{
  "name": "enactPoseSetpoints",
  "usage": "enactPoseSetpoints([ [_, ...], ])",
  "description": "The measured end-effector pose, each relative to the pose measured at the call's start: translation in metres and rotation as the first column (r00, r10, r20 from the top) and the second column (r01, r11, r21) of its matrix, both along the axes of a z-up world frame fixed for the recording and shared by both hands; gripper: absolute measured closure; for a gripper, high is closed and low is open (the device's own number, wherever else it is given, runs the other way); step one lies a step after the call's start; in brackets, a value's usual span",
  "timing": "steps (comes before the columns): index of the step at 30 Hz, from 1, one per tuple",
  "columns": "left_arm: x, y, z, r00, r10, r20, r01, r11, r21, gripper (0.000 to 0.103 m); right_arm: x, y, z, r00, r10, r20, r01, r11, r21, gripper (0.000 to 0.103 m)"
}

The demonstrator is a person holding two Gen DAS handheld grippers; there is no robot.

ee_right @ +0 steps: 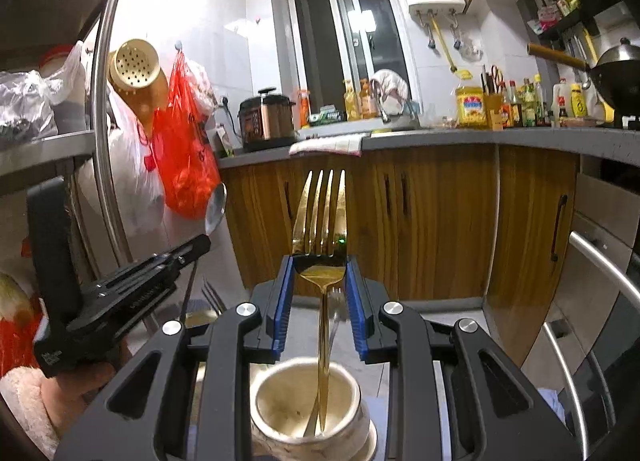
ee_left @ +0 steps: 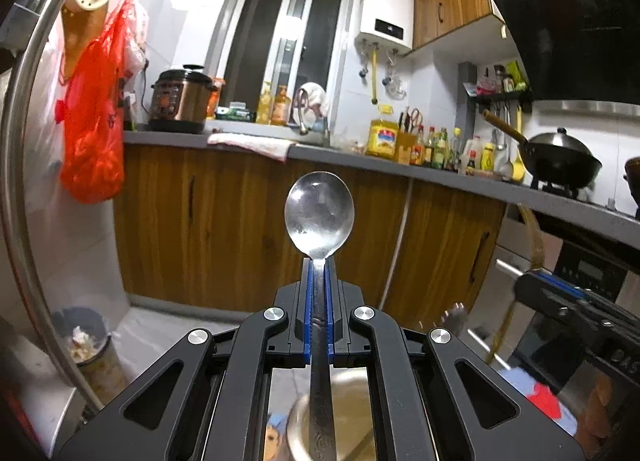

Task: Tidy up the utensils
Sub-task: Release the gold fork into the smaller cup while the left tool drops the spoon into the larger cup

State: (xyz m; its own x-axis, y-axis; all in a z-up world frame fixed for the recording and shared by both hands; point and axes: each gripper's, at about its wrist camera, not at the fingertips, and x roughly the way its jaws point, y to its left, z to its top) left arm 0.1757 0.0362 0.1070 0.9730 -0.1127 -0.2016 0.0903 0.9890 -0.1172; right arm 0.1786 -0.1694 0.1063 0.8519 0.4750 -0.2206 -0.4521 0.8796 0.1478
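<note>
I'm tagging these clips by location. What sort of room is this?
A home kitchen, most likely: a wok sits on a stove under a range hood, sauce bottles line the counter, and a pressure cooker stands near the window.

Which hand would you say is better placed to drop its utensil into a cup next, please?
Probably the right. The right tool holds the gold fork with its handle tip already inside the cream cup. The left tool grips the silver spoon, whose handle crosses a cup blurred beneath it.
</note>
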Motion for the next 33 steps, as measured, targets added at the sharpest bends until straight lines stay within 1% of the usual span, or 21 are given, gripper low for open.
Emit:
enactPoseSetpoints([
  [5, -0.022, -0.004, -0.004, 0.998, -0.043, -0.04, 0.044, 0.998, 0.034, 0.097, -0.001, -0.005, -0.012, 0.999, 0.023, -0.046, -0.024, 1.0, -0.014, 0.078],
  [10, -0.027, -0.005, -0.019, 0.987, -0.074, -0.14, 0.075, 0.997, 0.002, 0.097, -0.003, -0.016, -0.015, 0.995, 0.048, -0.082, -0.047, 0.999, 0.018, 0.078],
  [12, -0.027, -0.005, -0.023, 0.984, -0.078, -0.163, 0.079, 0.997, -0.003, 0.097, -0.004, -0.019, -0.016, 0.995, 0.053, -0.088, -0.05, 0.998, 0.027, 0.078],
  [18, -0.027, -0.008, -0.028, 0.977, -0.072, -0.199, 0.079, 0.996, 0.028, 0.097, -0.003, -0.026, -0.019, 0.995, 0.04, -0.088, -0.037, 0.999, 0.033, 0.078],
  [22, -0.026, -0.007, -0.027, 0.974, -0.066, -0.219, 0.073, 0.997, 0.028, 0.097, 0.0, -0.031, -0.021, 0.994, 0.038, -0.101, -0.033, 0.998, 0.053, 0.078],
  [26, -0.026, -0.009, -0.027, 0.973, -0.059, -0.224, 0.068, 0.997, 0.036, 0.097, 0.005, -0.036, -0.022, 0.992, 0.048, -0.117, -0.039, 0.996, 0.077, 0.077],
  [33, -0.026, -0.01, -0.027, 0.974, -0.055, -0.218, 0.066, 0.997, 0.041, 0.097, 0.006, -0.036, -0.021, 0.992, 0.049, -0.116, -0.041, 0.996, 0.077, 0.077],
])
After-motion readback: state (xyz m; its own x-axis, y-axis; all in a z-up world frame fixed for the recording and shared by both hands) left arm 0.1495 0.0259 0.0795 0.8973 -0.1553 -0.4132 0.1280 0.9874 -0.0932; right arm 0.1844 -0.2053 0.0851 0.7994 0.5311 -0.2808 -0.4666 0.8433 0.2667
